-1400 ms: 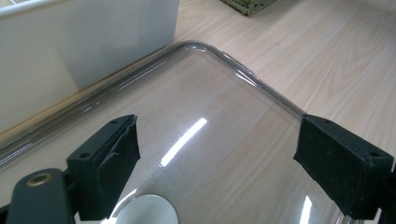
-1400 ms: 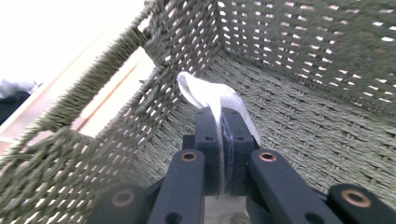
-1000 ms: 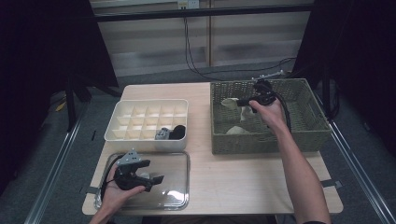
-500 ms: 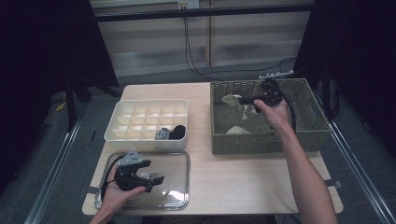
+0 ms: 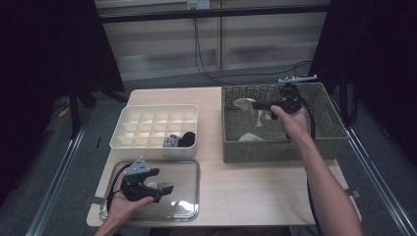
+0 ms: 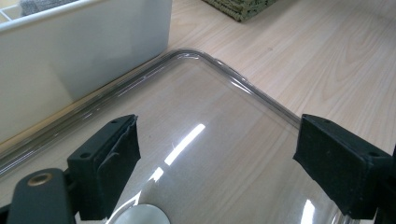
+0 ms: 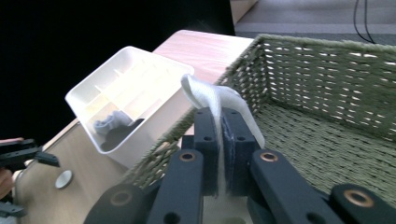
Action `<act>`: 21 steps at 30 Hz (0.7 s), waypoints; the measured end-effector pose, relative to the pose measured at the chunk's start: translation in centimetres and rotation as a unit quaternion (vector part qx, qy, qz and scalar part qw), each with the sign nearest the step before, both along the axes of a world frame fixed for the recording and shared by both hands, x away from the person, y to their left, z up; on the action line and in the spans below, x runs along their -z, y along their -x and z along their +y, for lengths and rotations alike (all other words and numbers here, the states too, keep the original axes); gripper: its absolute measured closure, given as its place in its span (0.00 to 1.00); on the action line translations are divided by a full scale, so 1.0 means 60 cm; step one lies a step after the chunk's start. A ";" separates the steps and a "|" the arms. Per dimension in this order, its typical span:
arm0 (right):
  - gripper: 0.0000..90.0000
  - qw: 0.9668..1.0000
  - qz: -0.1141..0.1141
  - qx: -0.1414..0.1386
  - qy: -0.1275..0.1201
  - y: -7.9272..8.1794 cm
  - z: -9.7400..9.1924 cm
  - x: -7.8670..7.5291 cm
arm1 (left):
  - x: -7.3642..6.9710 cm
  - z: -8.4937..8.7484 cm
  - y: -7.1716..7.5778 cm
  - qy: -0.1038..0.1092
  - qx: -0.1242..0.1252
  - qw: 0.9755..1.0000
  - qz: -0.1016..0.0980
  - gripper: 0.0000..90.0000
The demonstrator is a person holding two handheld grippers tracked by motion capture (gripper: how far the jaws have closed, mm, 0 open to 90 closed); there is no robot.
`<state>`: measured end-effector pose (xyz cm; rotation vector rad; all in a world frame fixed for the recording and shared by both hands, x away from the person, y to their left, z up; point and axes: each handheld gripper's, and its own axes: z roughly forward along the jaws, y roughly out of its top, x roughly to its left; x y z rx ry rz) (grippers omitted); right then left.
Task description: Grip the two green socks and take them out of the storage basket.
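Observation:
My right gripper [image 5: 259, 106] hangs over the woven basket [image 5: 328, 129], shut on a white cloth [image 5: 247, 103] that droops from its jaws. In the right gripper view the cloth [image 7: 211, 95] is pinched between the two pads and folds over the top of my right gripper [image 7: 220, 117]. A second white piece [image 5: 251, 137] lies on the basket floor. My left gripper [image 5: 165, 189] rests low over a clear plastic lid [image 5: 183, 199] at the table's front left. Seen from its own camera, my left gripper [image 6: 217, 158] stands open with nothing between the pads, just above the lid [image 6: 210, 102].
A white divided box [image 5: 129, 123] stands left of the basket, with a grey item [image 5: 171, 141] and a black item [image 5: 187, 139] in its front cells. Bare wooden tabletop [image 5: 255, 187] lies in front of the basket. Cables hang behind the table.
My right gripper has risen inside the basket with the white cloth, lifting it off the basket floor. The left gripper has stayed where it was.

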<state>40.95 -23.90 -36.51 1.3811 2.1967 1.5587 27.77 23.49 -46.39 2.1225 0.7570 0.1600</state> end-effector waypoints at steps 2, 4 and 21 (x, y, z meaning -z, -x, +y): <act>0.96 1.000 -0.003 -0.003 0.001 0.004 0.001 -0.004 | -0.001 -0.001 0.000 0.001 0.001 1.000 -0.002 0.15; 0.96 1.000 -0.007 -0.006 -0.002 0.008 0.002 -0.007 | -0.001 -0.004 0.000 0.003 -0.001 1.000 -0.001 0.15; 0.96 0.999 -0.026 -0.012 -0.016 0.035 -0.004 -0.035 | -0.018 -0.039 -0.021 0.021 0.001 0.999 -0.030 0.16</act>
